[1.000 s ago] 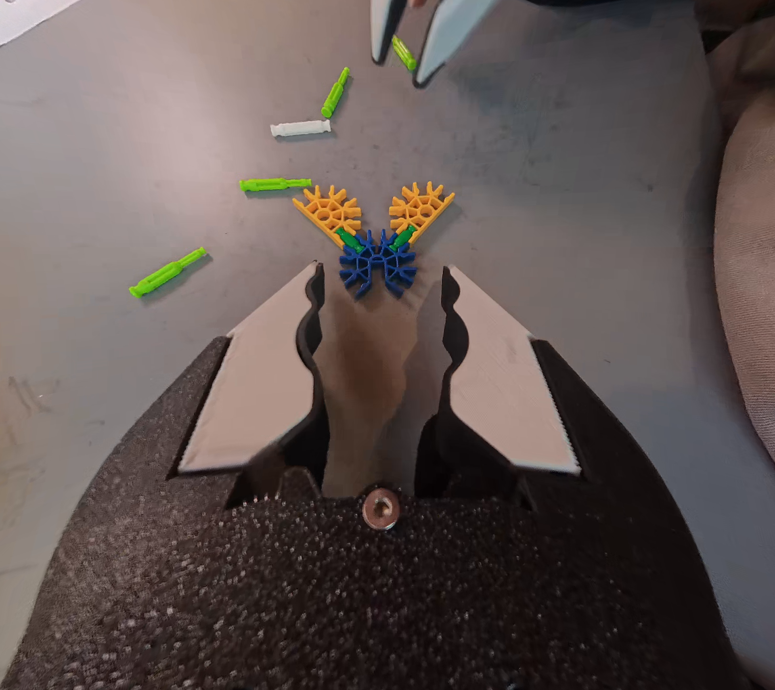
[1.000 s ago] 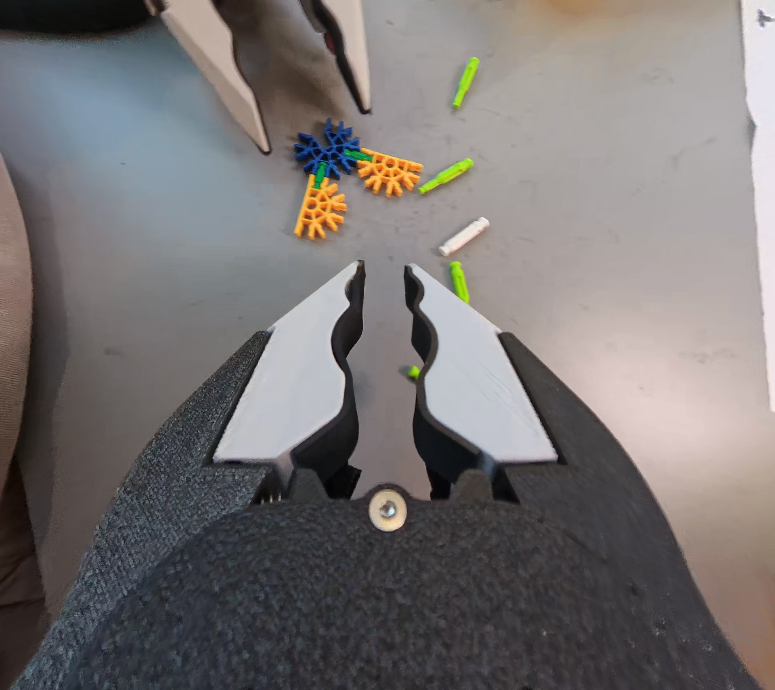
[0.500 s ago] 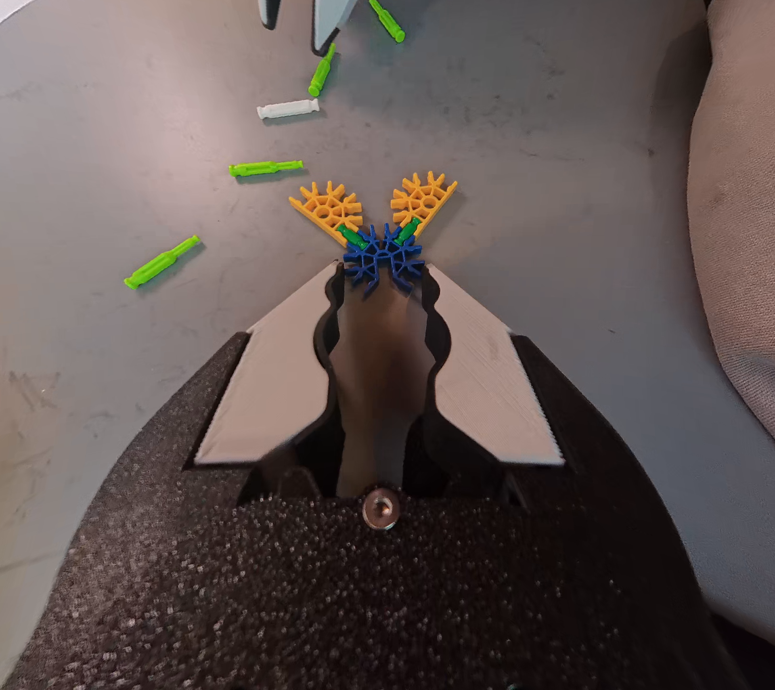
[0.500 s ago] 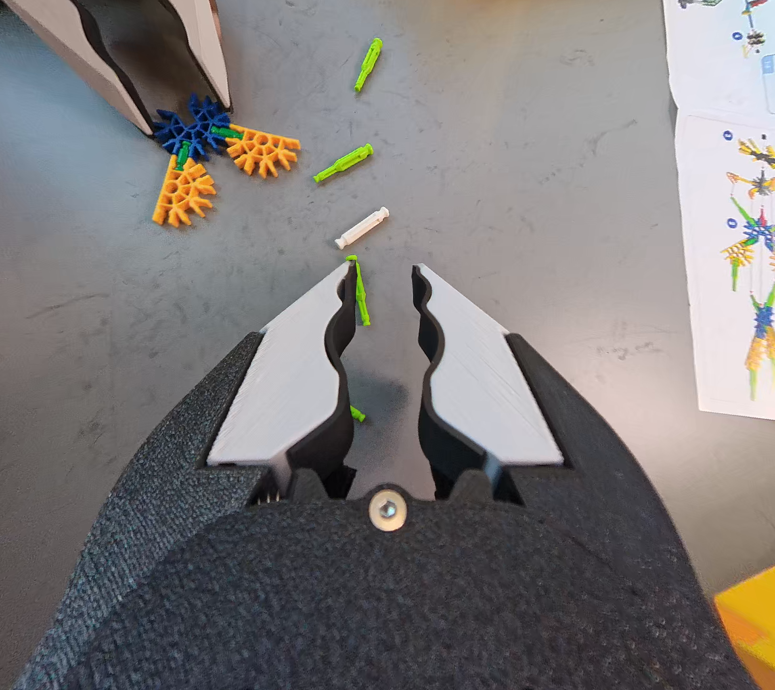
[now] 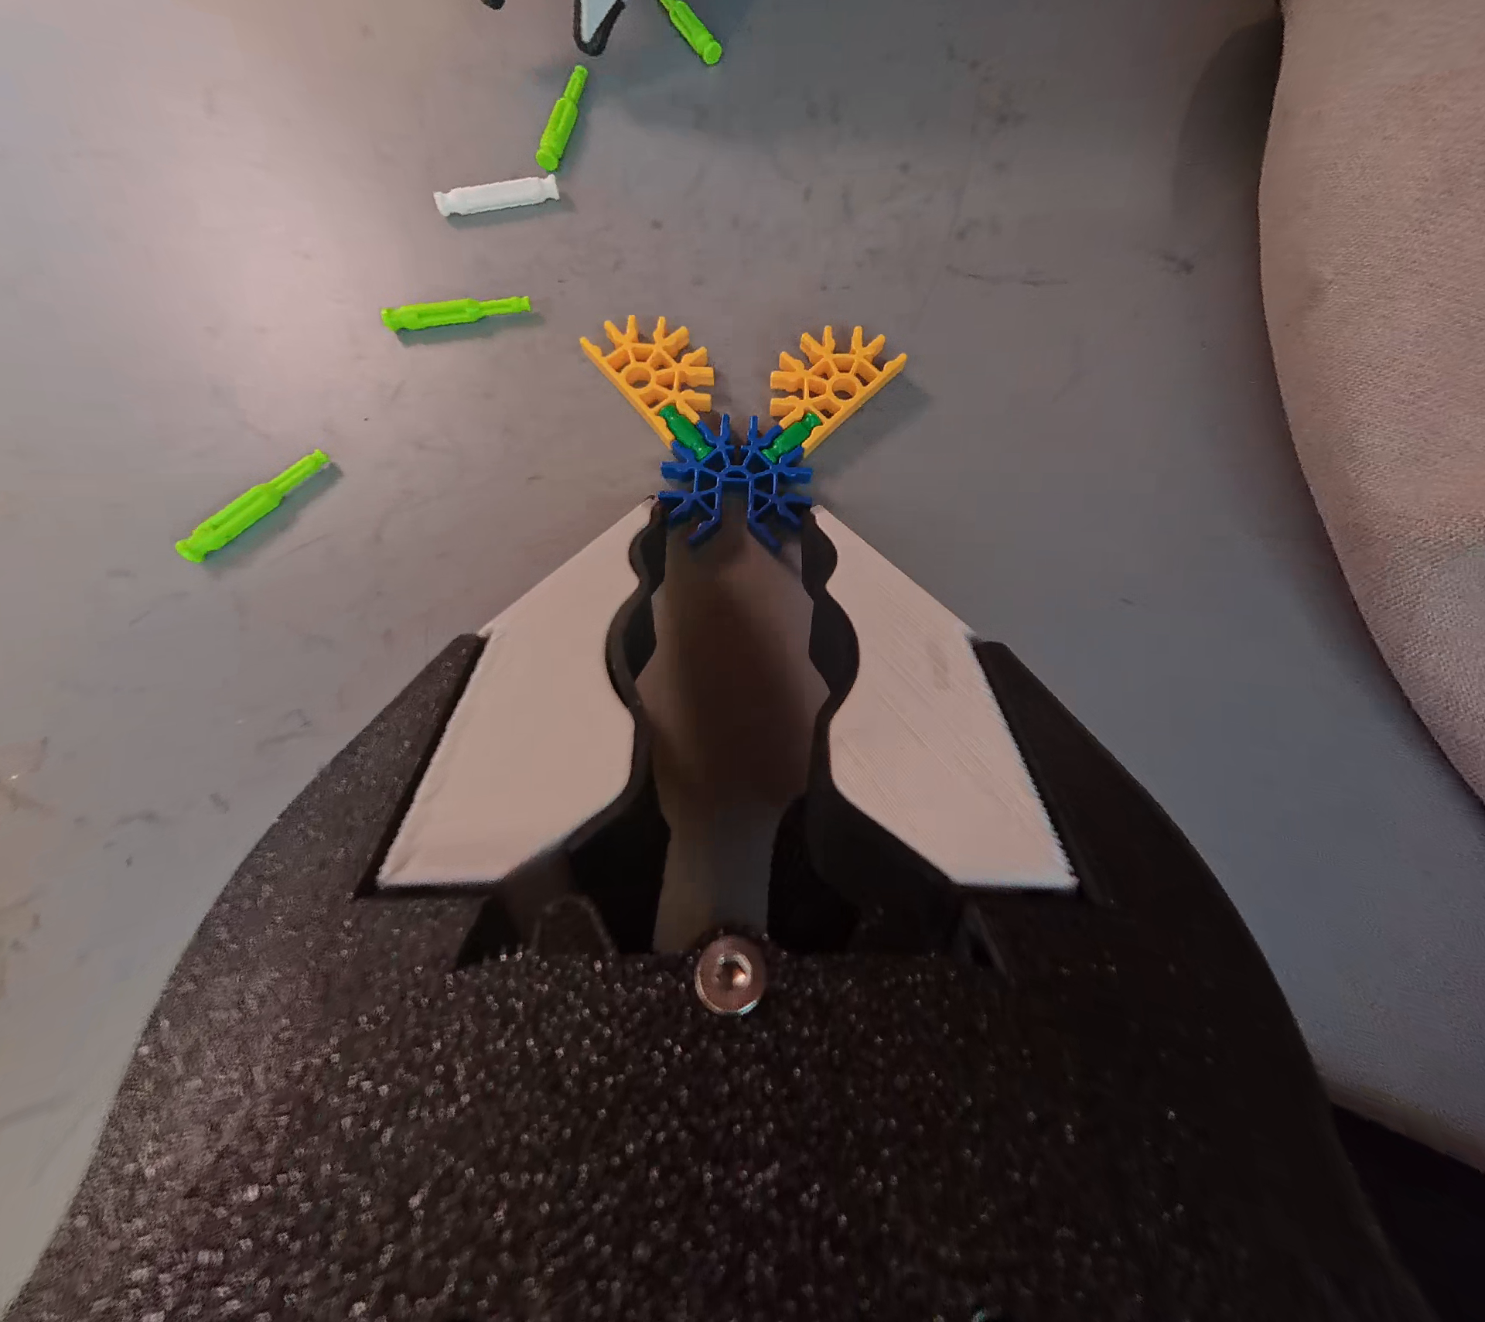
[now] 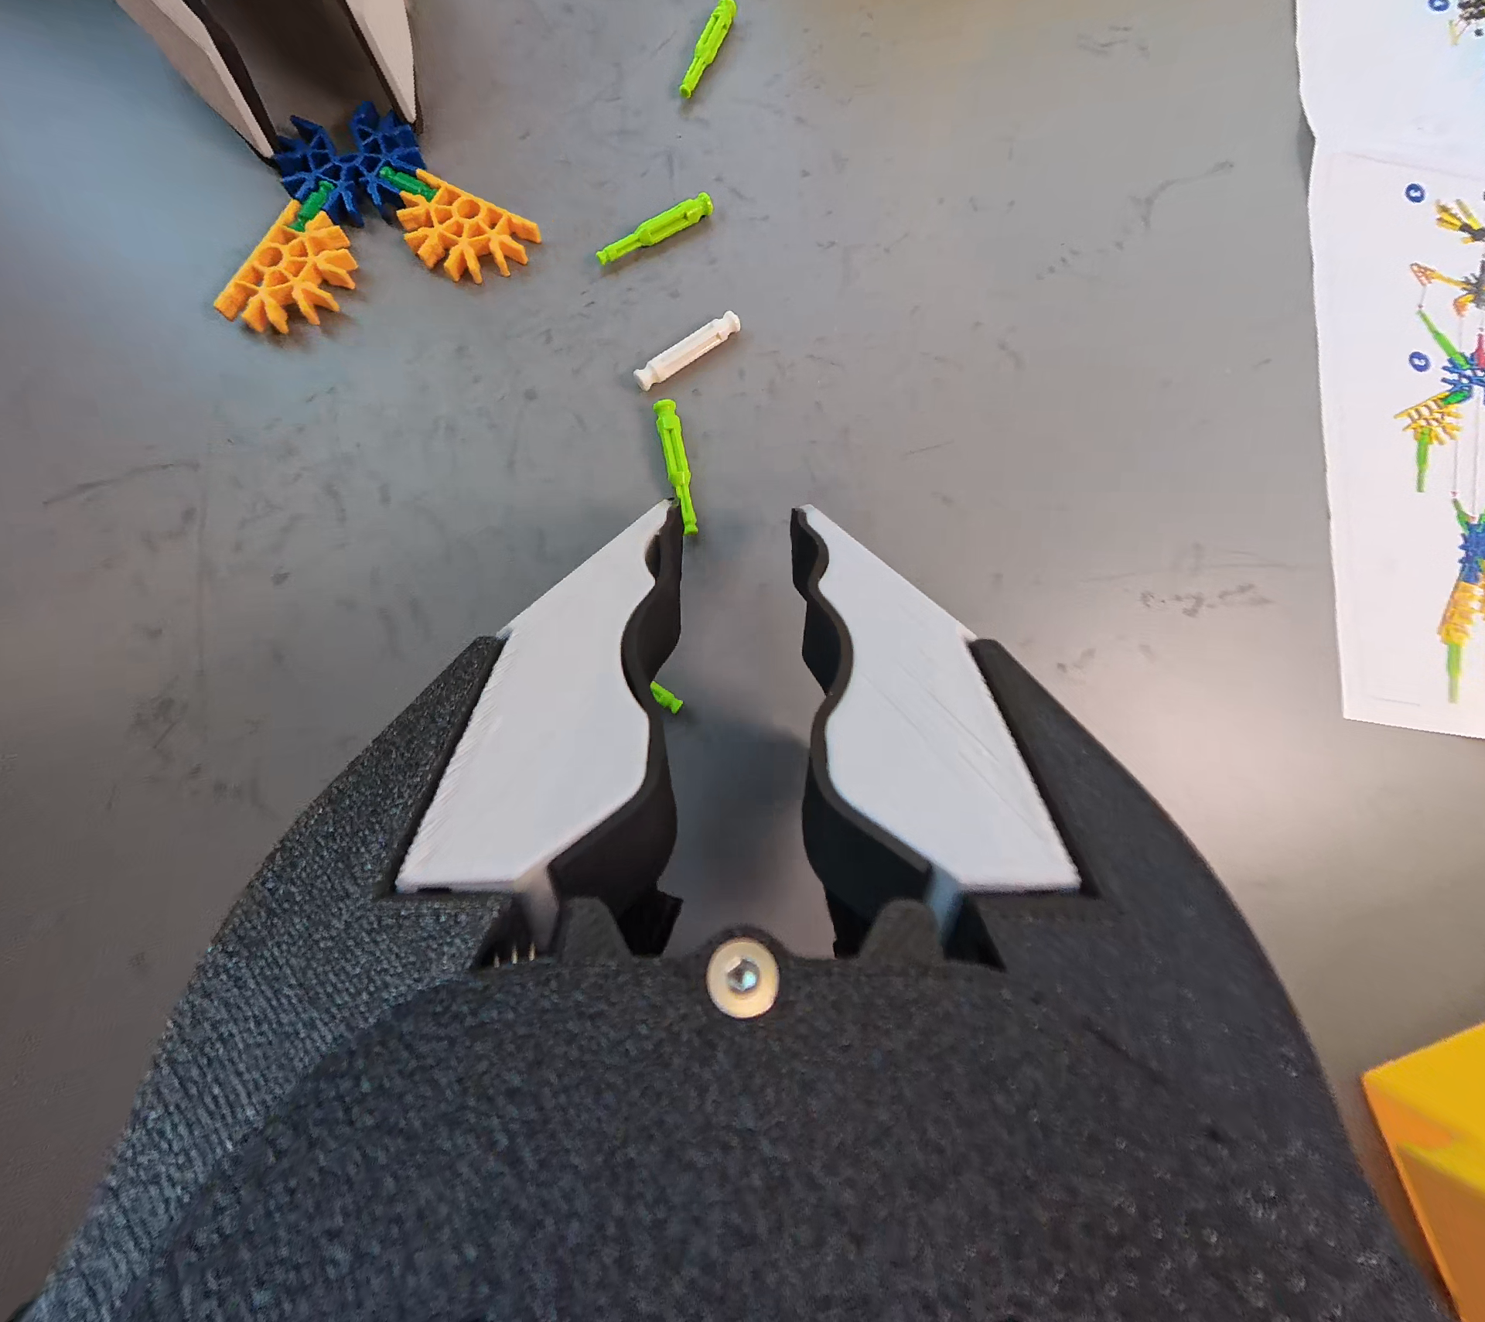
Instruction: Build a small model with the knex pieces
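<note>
A small assembly lies flat on the grey table (image 5: 1004, 198): a blue snowflake connector (image 5: 733, 480) joined by two dark green rods to two orange fan connectors (image 5: 655, 371). My left gripper (image 5: 733, 510) has its fingertips pressed against both sides of the blue connector, which also shows in the right wrist view (image 6: 349, 162). My right gripper (image 6: 733, 510) is open and empty, low over the table. A light green rod (image 6: 675, 464) lies by its left fingertip, and another rod's end (image 6: 667, 698) shows under that finger. In the left wrist view, the right gripper (image 5: 545, 26) sits at the far side.
Loose rods lie on the table: a white one (image 6: 687, 361) and light green ones (image 6: 655, 229) (image 6: 707, 46). A printed instruction sheet (image 6: 1398, 239) lies at the right. A yellow box (image 6: 1430, 1163) is at the lower right. A beige cushion (image 5: 1382, 319) borders the table.
My left gripper has moved forward and closed its fingers onto the blue connector. My right gripper has moved across to the light green rod beside the white one and opened a little wider.
</note>
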`<action>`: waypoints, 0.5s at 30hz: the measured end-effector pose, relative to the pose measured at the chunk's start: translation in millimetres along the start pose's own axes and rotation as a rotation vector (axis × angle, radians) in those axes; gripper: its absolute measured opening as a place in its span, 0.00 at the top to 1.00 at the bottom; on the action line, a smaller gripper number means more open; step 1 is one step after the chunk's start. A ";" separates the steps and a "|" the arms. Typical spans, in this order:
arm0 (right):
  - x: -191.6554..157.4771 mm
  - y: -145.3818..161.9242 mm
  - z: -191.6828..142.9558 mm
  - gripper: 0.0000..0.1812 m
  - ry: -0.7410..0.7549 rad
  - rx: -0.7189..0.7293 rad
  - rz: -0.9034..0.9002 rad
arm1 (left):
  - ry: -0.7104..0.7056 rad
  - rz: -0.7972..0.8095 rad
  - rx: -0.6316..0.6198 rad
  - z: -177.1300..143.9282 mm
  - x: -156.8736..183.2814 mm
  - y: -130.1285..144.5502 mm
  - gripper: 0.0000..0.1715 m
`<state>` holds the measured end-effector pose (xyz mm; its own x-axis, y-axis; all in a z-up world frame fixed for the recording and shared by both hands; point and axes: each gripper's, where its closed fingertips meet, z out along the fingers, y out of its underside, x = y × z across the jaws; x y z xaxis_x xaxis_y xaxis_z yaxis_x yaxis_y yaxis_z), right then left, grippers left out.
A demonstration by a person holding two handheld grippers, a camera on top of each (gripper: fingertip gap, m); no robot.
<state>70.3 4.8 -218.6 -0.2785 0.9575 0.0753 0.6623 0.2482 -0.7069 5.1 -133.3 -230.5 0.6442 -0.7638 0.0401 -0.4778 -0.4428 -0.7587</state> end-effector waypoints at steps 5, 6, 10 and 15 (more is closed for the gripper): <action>-5.8 6.0 5.1 0.88 -0.004 -0.037 -0.036 | -0.018 0.011 -0.010 -1.4 3.7 1.6 0.80; -5.8 5.6 5.3 0.88 -0.006 -0.034 -0.032 | -0.037 0.005 -0.007 -3.7 0.1 1.9 0.79; -3.1 3.8 5.3 0.88 -0.009 -0.015 -0.009 | -0.107 -0.023 0.033 -13.9 -15.3 -2.3 0.80; -5.7 2.3 6.5 0.88 -0.017 -0.012 -0.028 | -0.135 -0.041 0.058 -19.9 -21.6 -4.9 0.80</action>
<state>68.9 -1.1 -225.2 -0.3082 0.9477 0.0829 0.6627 0.2764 -0.6960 -18.4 -124.0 -214.7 0.7387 -0.6739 -0.0126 -0.4162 -0.4415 -0.7949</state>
